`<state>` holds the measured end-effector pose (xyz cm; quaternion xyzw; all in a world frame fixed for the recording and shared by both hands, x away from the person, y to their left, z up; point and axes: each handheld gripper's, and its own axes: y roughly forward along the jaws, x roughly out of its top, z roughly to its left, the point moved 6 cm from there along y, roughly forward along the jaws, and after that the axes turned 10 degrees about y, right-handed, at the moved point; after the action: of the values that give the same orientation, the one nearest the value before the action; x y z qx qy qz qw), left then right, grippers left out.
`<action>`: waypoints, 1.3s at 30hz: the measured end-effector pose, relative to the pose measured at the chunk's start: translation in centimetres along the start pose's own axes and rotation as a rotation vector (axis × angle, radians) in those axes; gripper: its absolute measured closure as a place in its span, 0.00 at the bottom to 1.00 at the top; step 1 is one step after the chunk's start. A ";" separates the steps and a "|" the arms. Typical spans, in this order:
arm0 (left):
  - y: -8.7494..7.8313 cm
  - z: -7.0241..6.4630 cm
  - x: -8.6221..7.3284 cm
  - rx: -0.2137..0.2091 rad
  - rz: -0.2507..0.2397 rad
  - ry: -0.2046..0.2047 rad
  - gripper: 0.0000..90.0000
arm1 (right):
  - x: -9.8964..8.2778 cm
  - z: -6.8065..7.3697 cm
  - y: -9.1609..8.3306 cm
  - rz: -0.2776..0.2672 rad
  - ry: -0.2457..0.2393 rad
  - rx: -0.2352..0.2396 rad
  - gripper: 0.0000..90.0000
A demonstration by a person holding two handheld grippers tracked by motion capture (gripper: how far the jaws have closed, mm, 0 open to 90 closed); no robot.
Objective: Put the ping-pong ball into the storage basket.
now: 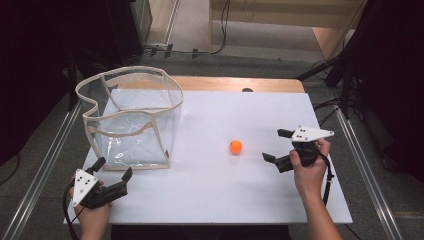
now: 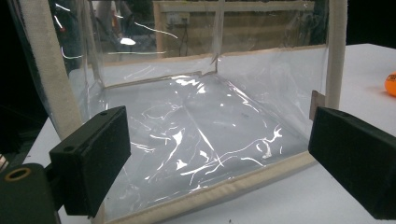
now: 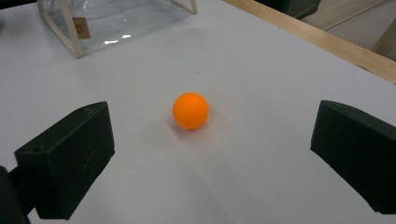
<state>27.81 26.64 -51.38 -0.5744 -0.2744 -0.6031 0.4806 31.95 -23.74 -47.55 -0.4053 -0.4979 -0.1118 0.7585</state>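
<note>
Orange ball [image 1: 235, 146] sits mid-frame on our white desk [image 1: 225, 190], bare surface all around; our right tongs [image 1: 278, 145] gape just right of it, left tongs [image 1: 114, 169] released beside the clear bag [image 1: 131, 117].

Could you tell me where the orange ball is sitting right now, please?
In the high view the orange ball rests on the white table top, right of the clear bag and just left of the open right gripper, apart from both.
</note>
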 end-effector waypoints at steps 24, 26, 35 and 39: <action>0.0 0.1 0.0 0.002 0.002 -0.003 0.07 | 3.0 0.2 3.8 0.058 -0.022 0.049 0.00; 0.0 0.1 0.0 0.002 0.002 -0.004 0.07 | 3.2 0.3 4.2 0.069 -0.027 0.051 0.00; 0.0 0.1 0.0 0.001 0.001 -0.004 0.07 | 3.9 0.4 5.4 0.115 -0.038 0.060 0.00; 0.0 0.1 0.0 0.001 0.002 -0.005 0.07 | 4.2 0.6 5.9 0.136 -0.050 0.060 0.00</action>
<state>27.83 26.71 -51.38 -0.5759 -0.2752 -0.6011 0.4809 36.95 -18.53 -46.90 -0.4180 -0.4911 -0.0351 0.7635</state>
